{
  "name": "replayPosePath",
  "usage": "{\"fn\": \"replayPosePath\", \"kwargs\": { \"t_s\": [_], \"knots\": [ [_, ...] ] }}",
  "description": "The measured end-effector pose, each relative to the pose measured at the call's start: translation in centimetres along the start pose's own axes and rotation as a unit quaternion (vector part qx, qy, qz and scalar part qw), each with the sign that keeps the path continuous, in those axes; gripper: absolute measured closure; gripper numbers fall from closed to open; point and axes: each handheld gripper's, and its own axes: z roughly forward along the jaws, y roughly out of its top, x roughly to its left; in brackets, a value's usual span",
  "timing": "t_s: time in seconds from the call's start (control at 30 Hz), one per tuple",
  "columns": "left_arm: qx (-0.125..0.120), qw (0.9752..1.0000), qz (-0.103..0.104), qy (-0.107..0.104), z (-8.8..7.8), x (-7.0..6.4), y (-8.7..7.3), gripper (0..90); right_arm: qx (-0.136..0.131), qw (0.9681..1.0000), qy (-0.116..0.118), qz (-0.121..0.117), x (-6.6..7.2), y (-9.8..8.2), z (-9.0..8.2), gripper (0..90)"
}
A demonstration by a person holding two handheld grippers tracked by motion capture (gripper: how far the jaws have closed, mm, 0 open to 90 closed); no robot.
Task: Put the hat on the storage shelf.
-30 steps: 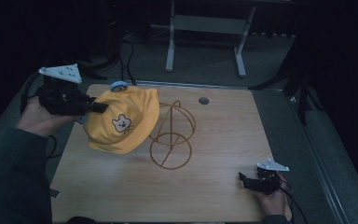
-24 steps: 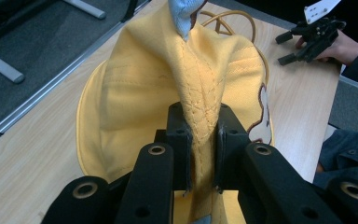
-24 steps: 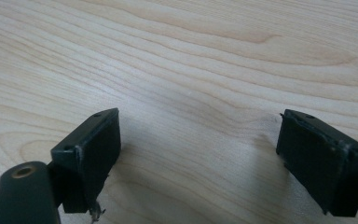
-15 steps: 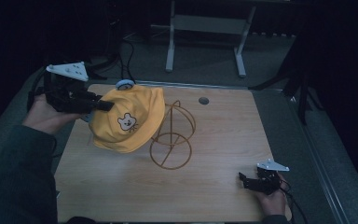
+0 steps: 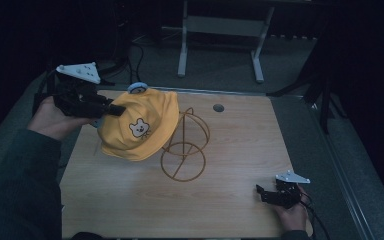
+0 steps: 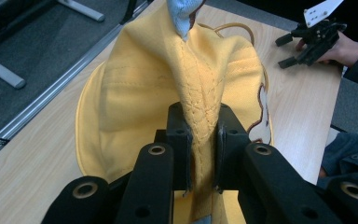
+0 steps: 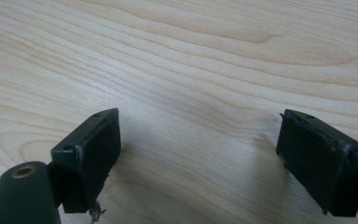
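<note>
left hand-held gripper [image 6: 201, 140] — pinching yellow hat [image 5: 145, 125]

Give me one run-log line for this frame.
left hand-held gripper: shut on yellow hat | hat: lifted beside wire stand | right hand-held gripper: open, empty, over table

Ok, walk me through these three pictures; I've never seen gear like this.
A person holds a hand-operated two-jaw gripper in each hand at a wooden table. One picture looks down from above; the other two come from cameras riding on each gripper. The left gripper is shut on a fold of the yellow cap, which is lifted beside a gold wire stand. The right gripper rests near the table's front edge, jaws open with nothing between them.
</note>
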Motion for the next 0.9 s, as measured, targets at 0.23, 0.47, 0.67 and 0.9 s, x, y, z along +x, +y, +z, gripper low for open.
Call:
{"fn": "replayPosePath", "kwargs": {
  "t_s": [0.23,0.47,0.67,0.9],
  "knots": [
    [0.001,1.0000,0.005,-0.001,-0.1,0.0,0.6,79.1,0.000,1.0000,0.000,0.000,0.0,0.0,0.0,13.6],
    [-0.002,0.9999,0.013,-0.007,0.0,-0.2,1.4,79.1,0.000,1.0000,0.000,0.000,0.0,0.0,0.0,13.7],
    [0.005,0.9998,0.016,-0.010,0.4,-0.2,1.9,79.1,0.000,1.0000,0.000,0.000,0.0,0.0,0.0,13.6],
    [0.007,0.9997,0.020,-0.013,0.7,-0.1,2.5,79.1,0.000,1.0000,0.000,0.000,0.0,0.0,0.0,13.7]
  ]
}}
